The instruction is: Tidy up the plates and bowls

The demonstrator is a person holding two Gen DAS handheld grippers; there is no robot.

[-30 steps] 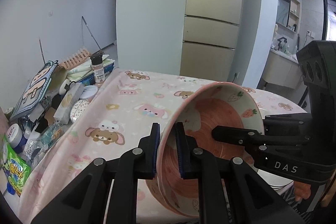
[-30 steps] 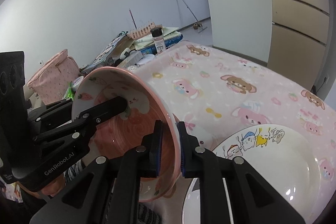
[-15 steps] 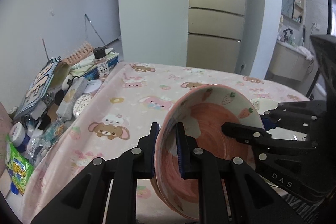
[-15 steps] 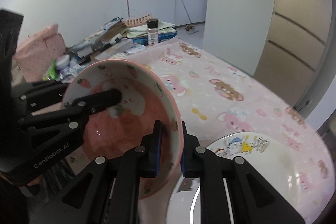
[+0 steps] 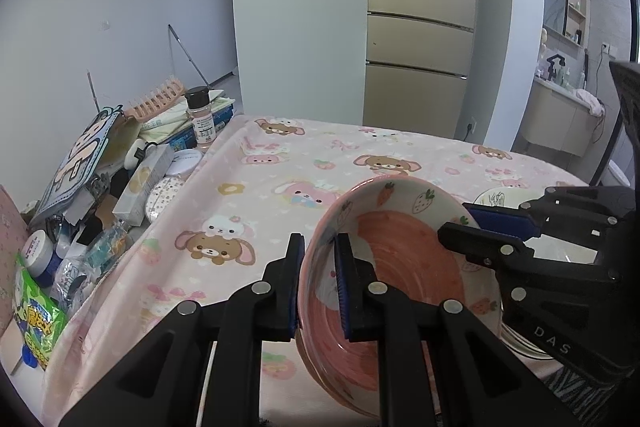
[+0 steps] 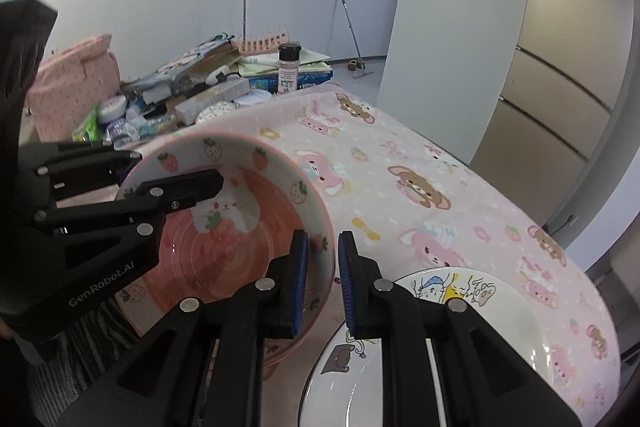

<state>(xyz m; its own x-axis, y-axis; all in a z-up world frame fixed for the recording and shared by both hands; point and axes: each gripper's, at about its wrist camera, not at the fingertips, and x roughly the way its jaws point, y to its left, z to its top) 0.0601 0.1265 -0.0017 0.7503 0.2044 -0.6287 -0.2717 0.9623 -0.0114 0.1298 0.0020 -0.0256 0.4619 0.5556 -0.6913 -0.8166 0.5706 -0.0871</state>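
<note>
Since a second ago the pink bowl [image 5: 400, 267] has tipped flatter. Left gripper [image 5: 319, 283] and right gripper [image 6: 323, 275] each pinch its rim, nearly closed. White plate [image 6: 500, 327] lies at 4 o'clock; bare tablecloth [image 6: 400, 163] toward 12, table edge at 9.

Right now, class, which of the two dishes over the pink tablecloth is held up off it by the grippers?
The pink strawberry bowl: both grippers clamp its rim, tilting it. The white cartoon plate lies flat on the cloth, ungripped.
</note>
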